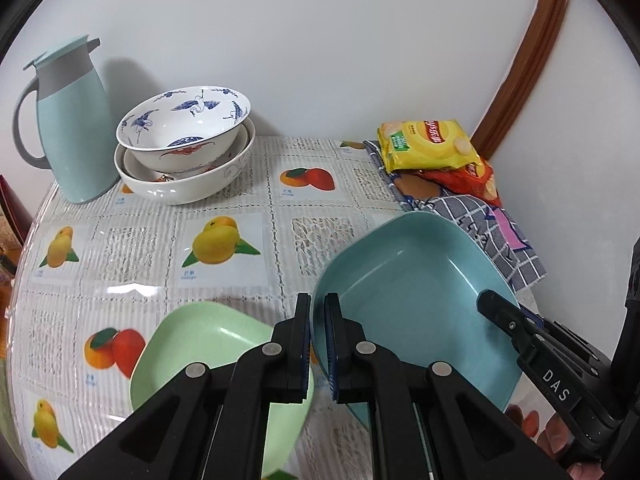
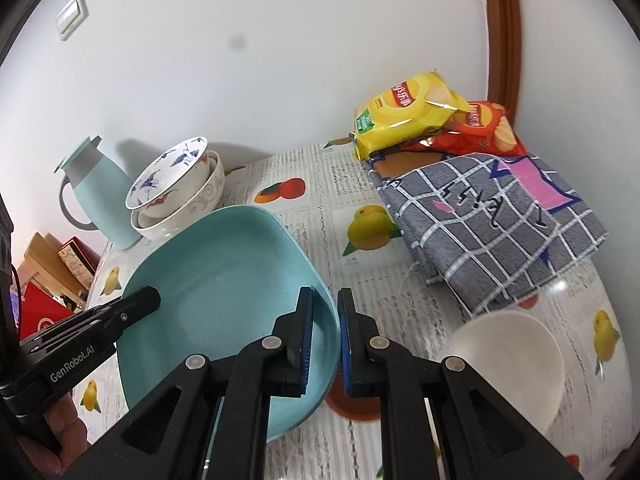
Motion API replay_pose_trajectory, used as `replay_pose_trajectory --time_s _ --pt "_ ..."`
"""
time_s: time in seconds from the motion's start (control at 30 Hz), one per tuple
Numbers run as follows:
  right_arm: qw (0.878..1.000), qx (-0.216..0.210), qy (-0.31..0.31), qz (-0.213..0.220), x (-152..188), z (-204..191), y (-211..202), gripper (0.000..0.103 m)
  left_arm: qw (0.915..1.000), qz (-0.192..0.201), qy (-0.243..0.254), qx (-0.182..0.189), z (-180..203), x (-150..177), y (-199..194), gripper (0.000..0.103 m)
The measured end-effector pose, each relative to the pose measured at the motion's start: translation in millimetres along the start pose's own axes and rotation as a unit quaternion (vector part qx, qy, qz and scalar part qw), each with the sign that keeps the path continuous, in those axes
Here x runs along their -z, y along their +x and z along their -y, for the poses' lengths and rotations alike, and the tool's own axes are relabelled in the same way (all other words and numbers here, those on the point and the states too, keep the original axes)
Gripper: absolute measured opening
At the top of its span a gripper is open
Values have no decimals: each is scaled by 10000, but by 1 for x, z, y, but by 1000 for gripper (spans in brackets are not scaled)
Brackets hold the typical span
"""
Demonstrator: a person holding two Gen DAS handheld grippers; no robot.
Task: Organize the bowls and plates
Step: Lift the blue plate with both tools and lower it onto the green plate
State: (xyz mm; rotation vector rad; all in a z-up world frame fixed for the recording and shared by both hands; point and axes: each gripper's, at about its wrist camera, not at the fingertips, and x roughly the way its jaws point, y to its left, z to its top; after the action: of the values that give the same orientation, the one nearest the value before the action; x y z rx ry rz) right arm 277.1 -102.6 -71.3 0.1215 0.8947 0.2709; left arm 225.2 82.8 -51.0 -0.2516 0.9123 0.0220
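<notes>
A blue square plate (image 1: 412, 296) is held tilted above the table. My left gripper (image 1: 318, 344) is shut on its left rim; my right gripper (image 2: 325, 340) is shut on its right rim, and the plate shows in the right wrist view (image 2: 224, 292). The right gripper's finger (image 1: 504, 316) reaches in over the plate's right side. A green square plate (image 1: 208, 344) lies on the table just left of the left gripper. A white plate or bowl (image 2: 516, 360) lies at lower right of the right wrist view. A stack of white bowls (image 1: 184, 144), the top one with blue birds, stands at the back.
A light blue thermos jug (image 1: 68, 128) stands at the back left beside the bowls. Chip bags (image 1: 428, 144) lie on a folded checked cloth (image 2: 492, 216) at the back right. The fruit-print tablecloth (image 1: 224, 248) covers the table. A wall runs behind.
</notes>
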Motion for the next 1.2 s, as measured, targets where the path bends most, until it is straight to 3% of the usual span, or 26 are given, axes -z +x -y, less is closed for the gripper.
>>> replay_pose_trajectory --time_s 0.6,1.2 --pt "9996 -58 11 259 31 -13 -66 12 9996 245 106 -70 4 30 -66 7" --pt "9988 -169 -150 427 47 -42 -97 12 9991 414 -20 -116 -15 47 -102 7"
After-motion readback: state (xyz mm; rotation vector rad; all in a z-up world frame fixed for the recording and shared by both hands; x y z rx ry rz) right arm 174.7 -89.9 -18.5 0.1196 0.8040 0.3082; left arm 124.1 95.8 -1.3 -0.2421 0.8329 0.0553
